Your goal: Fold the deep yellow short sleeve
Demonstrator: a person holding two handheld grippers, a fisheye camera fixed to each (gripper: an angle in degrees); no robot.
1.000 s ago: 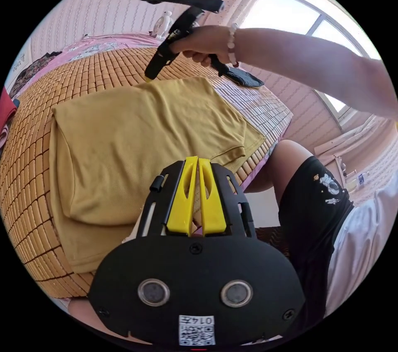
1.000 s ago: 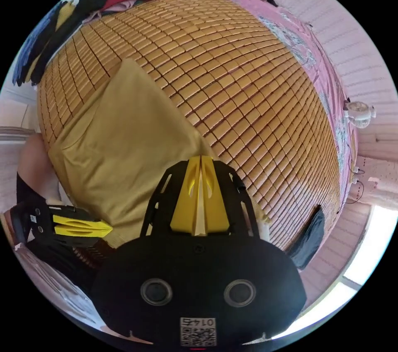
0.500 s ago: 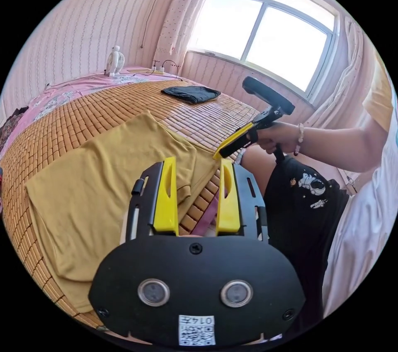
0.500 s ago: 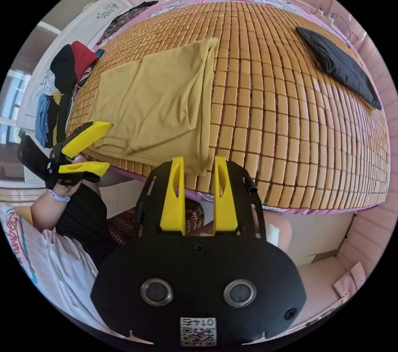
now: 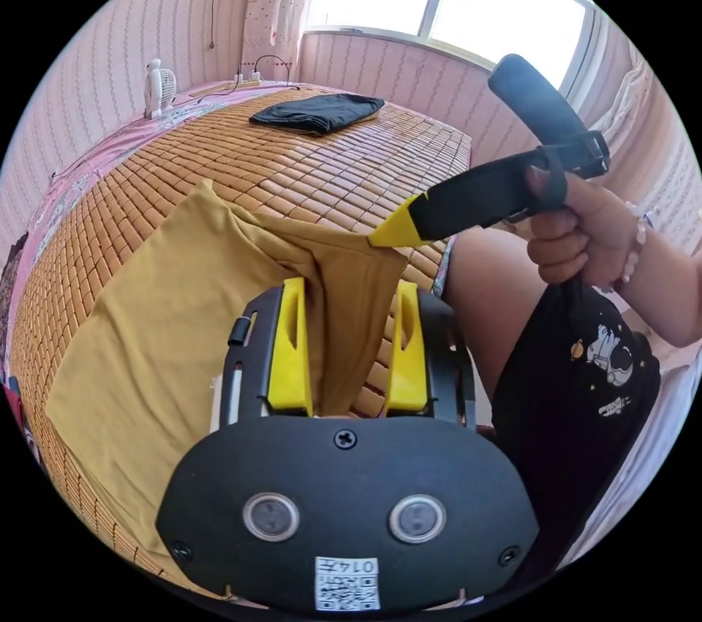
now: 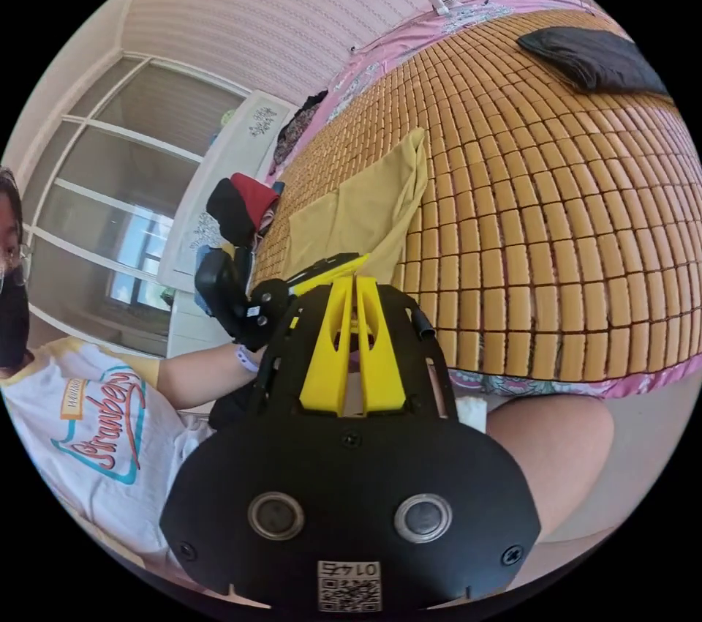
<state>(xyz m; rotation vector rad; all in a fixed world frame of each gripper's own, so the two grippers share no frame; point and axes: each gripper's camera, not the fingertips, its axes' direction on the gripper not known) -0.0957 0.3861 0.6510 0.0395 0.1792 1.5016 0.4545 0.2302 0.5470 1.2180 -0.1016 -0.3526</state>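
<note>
Shirt (image 5: pixel 168 329) lies part-folded on the mat (image 5: pixel 344 168) at the bed's near edge; right gripper (image 5: pixel 387 235) is pinched on its near corner, lifting it — likely to carry a fold. Left gripper (image 5: pixel 349 329) straddles the hem, jaws apart. In the right gripper view its own tips (image 6: pixel 356 285) look together, the pinch itself hidden.

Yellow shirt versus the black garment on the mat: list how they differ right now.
The yellow shirt lies at the near edge of the bamboo mat; the black garment lies farther off, toward the window.
The yellow shirt covers more of the mat; the black garment is a smaller bundle.
The right gripper meets a lifted yellow shirt corner; the black garment lies alone.
Both rest on the mat.
</note>
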